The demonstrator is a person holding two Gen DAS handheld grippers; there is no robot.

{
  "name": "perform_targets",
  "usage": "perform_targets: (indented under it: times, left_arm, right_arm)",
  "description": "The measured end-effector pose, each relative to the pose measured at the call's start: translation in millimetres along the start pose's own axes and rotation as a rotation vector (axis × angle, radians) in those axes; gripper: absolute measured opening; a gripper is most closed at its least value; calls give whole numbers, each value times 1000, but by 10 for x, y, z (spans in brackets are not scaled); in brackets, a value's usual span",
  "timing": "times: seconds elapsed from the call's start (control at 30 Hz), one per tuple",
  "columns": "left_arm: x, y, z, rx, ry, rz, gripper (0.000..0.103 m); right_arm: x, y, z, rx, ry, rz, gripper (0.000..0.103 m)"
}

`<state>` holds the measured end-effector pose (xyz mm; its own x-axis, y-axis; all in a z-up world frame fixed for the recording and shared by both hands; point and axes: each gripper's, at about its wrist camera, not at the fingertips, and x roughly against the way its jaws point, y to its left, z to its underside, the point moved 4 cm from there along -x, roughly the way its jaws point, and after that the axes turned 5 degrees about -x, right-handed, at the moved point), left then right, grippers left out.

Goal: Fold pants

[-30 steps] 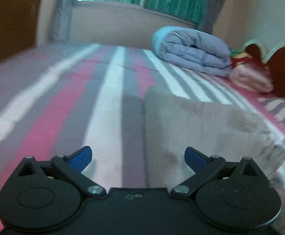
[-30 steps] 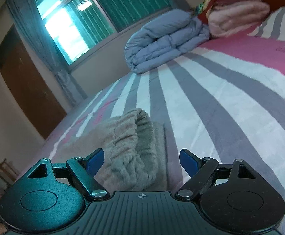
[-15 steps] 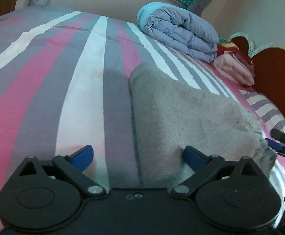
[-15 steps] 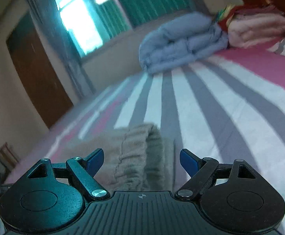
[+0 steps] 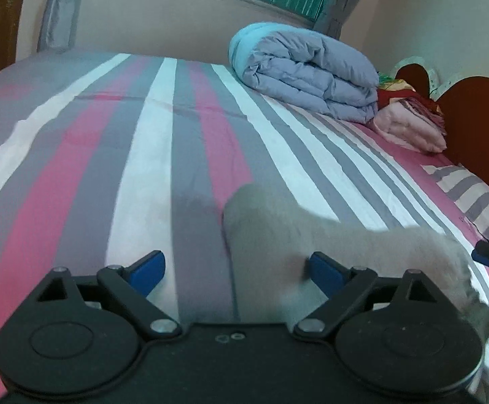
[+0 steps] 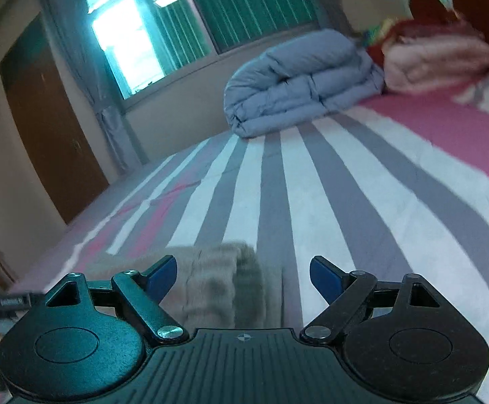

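Striped bedsheet point(image 5: 150, 141); folded grey-blue duvet point(image 5: 305, 70) beside pink blanket point(image 5: 409, 128); green-curtained window point(image 6: 244, 10); brown door point(image 6: 49, 128).

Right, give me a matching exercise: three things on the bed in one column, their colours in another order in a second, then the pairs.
Things:
1. pants
2. folded duvet
3. folded blanket by the headboard

Colours:
A. pale pink
B. beige-grey
C. blue-grey

Pairs: 1-B, 2-C, 3-A
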<state>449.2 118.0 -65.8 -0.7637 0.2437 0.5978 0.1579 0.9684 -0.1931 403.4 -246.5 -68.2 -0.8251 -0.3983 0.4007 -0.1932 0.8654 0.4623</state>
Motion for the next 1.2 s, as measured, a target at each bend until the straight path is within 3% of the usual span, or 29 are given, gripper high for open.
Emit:
perform_targets:
  times: [0.07,0.13,0.17,0.2,0.23,0.27,0.4,0.57,0.67,0.83,0.97,1.03,1.2]
  left_arm:
    - [-207,-36,-71,-26,48,-20,92]
    - [-431,-42,-46,-44,121,-48,96]
    - [-504,-24,-23,-36,135,-49,97]
    - [-536,-7,-9,-23,138,-43,97]
    - [-511,8,-6,-5,134,-39,96]
    - [-440,10,-8,11,120,-30,93]
    - [-86,33,128,1,80,14,88]
    - [185,77,398,59,112,170,83]
    - [178,97,475,61,147,209,83]
    - [113,152,535,105,211,343,83]
    - [9,320,556,213,236,436,79]
    - [-59,382,567,237,236,463,73]
    - [-203,406,538,281,243,548,71]
  right_arm:
    - [-188,71,-15,29,19,8,86]
    - [-463,58,75,84,84,96,86]
    - [-644,15,148,107,154,151,87]
    - [-754,-74,205,85,181,151,90]
    - [-789,-132,217,50,183,149,97]
    - [-779,-166,205,31,185,140,97]
    - [-386,-191,73,-31,102,25,97]
    - [-56,-350,212,-169,225,-141,97]
    - [-41,-547,293,-312,278,-191,96]
    - [-148,-768,300,-466,329,-278,96]
    - [-218,-772,226,-453,388,-300,96]
    - [-205,-704,249,-454,404,-322,96]
    - [-359,-679,295,-541,405,-376,96]
